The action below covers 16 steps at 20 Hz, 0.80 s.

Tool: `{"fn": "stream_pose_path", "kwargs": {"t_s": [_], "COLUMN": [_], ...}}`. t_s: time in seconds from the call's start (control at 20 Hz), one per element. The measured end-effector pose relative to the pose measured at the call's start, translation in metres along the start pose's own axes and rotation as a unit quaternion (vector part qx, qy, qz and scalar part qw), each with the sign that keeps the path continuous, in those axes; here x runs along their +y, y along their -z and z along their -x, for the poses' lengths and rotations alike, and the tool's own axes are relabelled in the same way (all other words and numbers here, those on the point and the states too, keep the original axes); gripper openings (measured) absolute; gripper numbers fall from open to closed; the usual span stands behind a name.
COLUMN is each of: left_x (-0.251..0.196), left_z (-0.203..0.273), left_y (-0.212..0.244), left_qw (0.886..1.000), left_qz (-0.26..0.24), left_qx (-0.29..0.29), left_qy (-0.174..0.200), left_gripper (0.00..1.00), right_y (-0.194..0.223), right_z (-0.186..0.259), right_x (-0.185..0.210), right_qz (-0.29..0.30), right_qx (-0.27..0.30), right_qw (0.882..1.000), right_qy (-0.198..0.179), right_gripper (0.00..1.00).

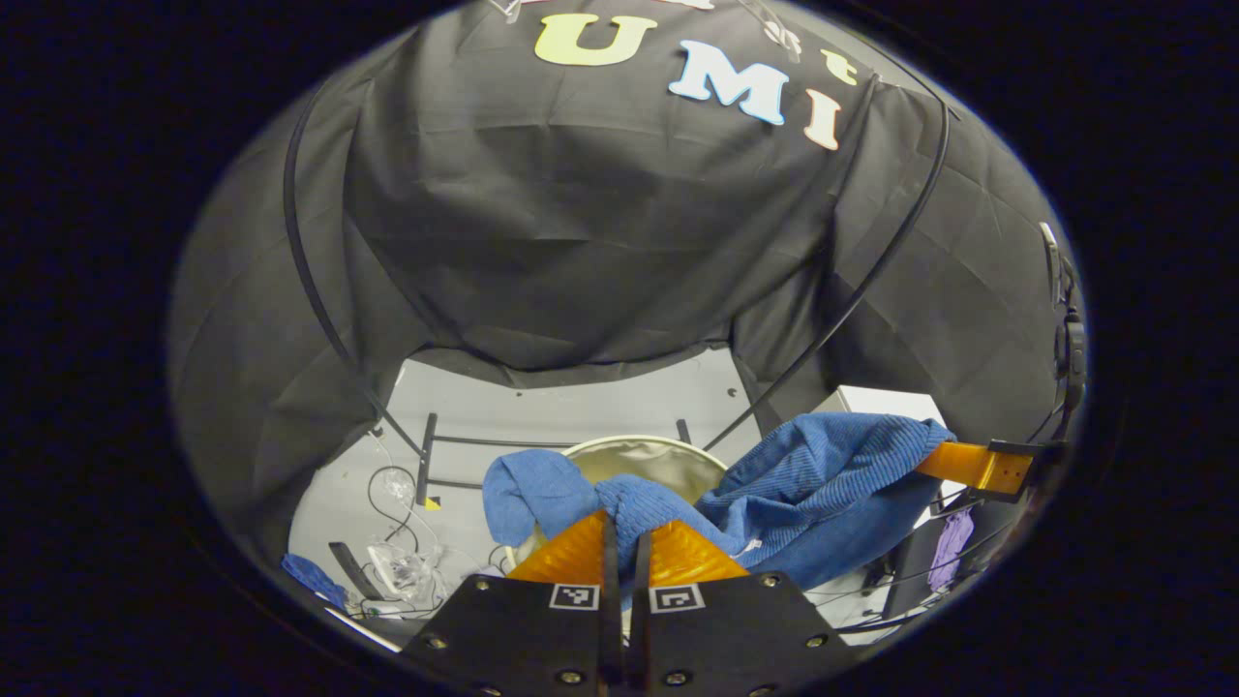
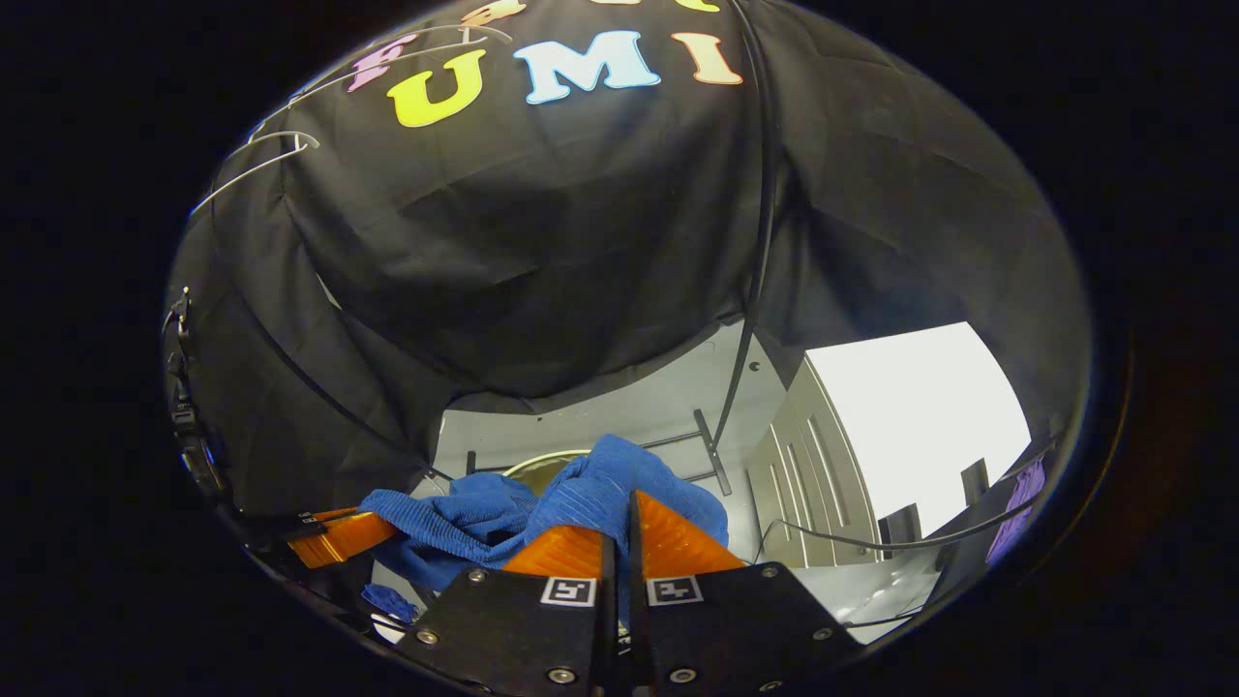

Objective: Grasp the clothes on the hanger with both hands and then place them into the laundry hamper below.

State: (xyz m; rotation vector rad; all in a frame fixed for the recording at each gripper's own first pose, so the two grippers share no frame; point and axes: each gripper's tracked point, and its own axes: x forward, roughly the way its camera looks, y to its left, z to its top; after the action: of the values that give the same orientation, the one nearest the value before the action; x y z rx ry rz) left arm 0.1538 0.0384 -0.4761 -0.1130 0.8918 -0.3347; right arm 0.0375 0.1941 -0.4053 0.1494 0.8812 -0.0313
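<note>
A blue ribbed garment [image 1: 813, 484] stretches between both grippers. In the left gripper view my left gripper [image 1: 624, 532] is shut on a bunched part of the cloth, its orange fingers [image 1: 571, 552] pressed together. The right gripper's orange finger [image 1: 973, 467] grips the garment's far end at the right. Below the cloth, the round rim of the laundry hamper [image 1: 668, 447] shows, with its pale lining. In the right gripper view my right gripper [image 2: 624, 528] is shut on the blue garment [image 2: 590, 494], and the left gripper's orange finger [image 2: 339, 537] shows at the lower left. The hamper rim [image 2: 542, 458] peeks behind the cloth.
A black rack base [image 1: 431, 465] stands on the white floor around the hamper. Cables and a plastic bag [image 1: 402, 566] lie at the lower left, beside a blue scrap [image 1: 310, 576]. A white hanger [image 2: 256, 160] hangs at the upper left in the right gripper view. A white cabinet [image 2: 803, 474] stands at the right.
</note>
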Motion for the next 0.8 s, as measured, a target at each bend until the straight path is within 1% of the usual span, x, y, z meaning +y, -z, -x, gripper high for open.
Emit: {"fn": "stream_pose_path", "kwargs": {"t_s": [0.15,0.3,0.35,0.5,0.55,0.6,0.65,0.7,0.75,0.8], "left_x": [0.004,0.005,0.003,0.003,0.005,0.007,0.007,0.006,0.006,0.006], "left_z": [-0.005,-0.006,-0.006,-0.004,-0.002,0.0,0.001,0.004,0.011,0.015], "left_y": [0.002,0.007,0.009,0.017,0.021,0.027,0.03,0.031,0.028,0.026], "left_qw": [1.0,1.0,1.0,1.0,1.0,1.0,1.0,1.0,1.0,1.0], "left_qz": [0.007,0.005,0.006,0.005,0.002,0.001,0.005,0.014,0.023,0.03], "left_qx": [0.002,0.005,0.007,0.012,0.014,0.017,0.017,0.013,0.005,-0.001], "left_qy": [0.001,-0.001,0.003,0.003,0.0,-0.005,-0.003,0.0,0.001,0.002], "left_gripper": [0.04,0.04,0.07,0.05,0.07,0.1,0.12,0.13,0.29,0.44], "right_y": [0.002,0.005,0.004,-0.001,-0.005,-0.006,-0.004,-0.004,-0.002,-0.001], "right_z": [-0.006,-0.004,-0.003,0.003,0.004,0.004,0.006,0.008,0.009,0.012], "right_x": [0.002,0.006,0.007,0.009,0.009,0.009,0.007,0.005,0.005,0.004], "right_qz": [0.0,0.006,0.005,-0.02,-0.027,-0.024,-0.017,-0.008,0.0,0.004], "right_qx": [0.008,0.018,0.019,0.019,0.016,0.016,0.018,0.02,0.019,0.018], "right_qw": [1.0,1.0,1.0,1.0,1.0,1.0,1.0,1.0,1.0,1.0], "right_qy": [0.001,0.0,-0.002,-0.003,-0.002,-0.002,-0.002,-0.003,-0.007,-0.01], "right_gripper": [0.07,0.11,0.12,0.15,0.18,0.14,0.29,0.28,0.45,0.55]}}
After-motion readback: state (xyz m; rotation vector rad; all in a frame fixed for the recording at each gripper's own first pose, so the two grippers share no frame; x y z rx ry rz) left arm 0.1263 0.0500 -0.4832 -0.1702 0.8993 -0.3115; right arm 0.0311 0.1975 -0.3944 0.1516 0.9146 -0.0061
